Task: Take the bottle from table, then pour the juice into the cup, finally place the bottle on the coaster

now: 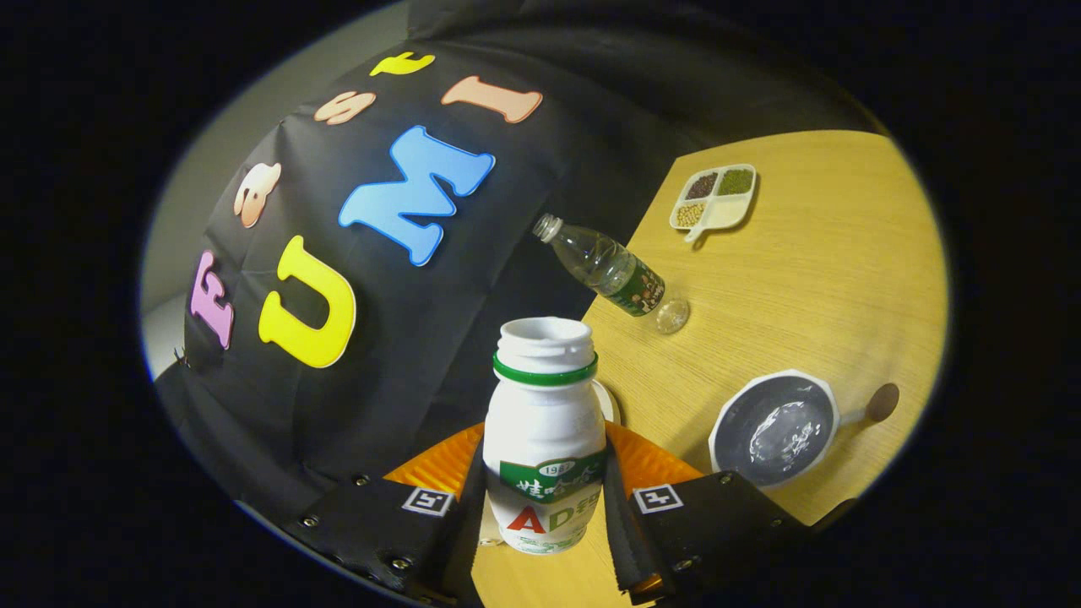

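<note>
1. we see the gripper [545,498] clamped on the white bottle [545,431], both fingers pressing its sides, cap off, held above the table [811,279].
2. just behind the bottle, a white cup [610,404] peeks out.
3. beyond lie a clear bottle [612,272], a round dish [773,429] and a divided tray [714,198].

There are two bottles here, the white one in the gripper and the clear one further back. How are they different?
The white bottle is opaque and squat with a wide mouth; the clear bottle is see-through and slim with a narrow neck. The white bottle is clamped between the fingers of the hand-held gripper; the clear bottle stands free on the table, beyond them. The white bottle has a green ring at the neck, the clear one a dark label. Both are uncapped.
</note>
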Demonstrator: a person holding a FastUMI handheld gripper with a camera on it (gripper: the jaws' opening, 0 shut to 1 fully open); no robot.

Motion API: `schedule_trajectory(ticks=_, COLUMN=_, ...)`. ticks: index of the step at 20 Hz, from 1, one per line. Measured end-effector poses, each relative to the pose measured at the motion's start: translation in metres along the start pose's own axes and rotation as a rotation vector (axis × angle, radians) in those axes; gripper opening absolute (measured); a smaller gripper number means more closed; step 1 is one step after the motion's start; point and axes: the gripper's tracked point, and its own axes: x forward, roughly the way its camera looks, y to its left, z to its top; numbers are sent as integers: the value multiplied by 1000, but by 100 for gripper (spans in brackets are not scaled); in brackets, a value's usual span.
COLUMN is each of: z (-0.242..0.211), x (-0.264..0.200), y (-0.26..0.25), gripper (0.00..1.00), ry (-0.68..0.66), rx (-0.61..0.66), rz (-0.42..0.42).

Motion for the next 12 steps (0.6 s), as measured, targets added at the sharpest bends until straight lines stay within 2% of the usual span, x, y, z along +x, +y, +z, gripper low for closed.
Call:
schedule_trajectory(ticks=6, z=8, x=2, y=4, gripper=63, ry=-66, rx=-315, rz=-21)
schedule_trajectory(ticks=10, z=-3, x=4, y=5, gripper=63, ry=-78, rx=-488, rz=-16)
schedule_trajectory(ticks=12, z=-9, x=6, y=4, gripper=63, ry=-90, rx=-593, rz=-46)
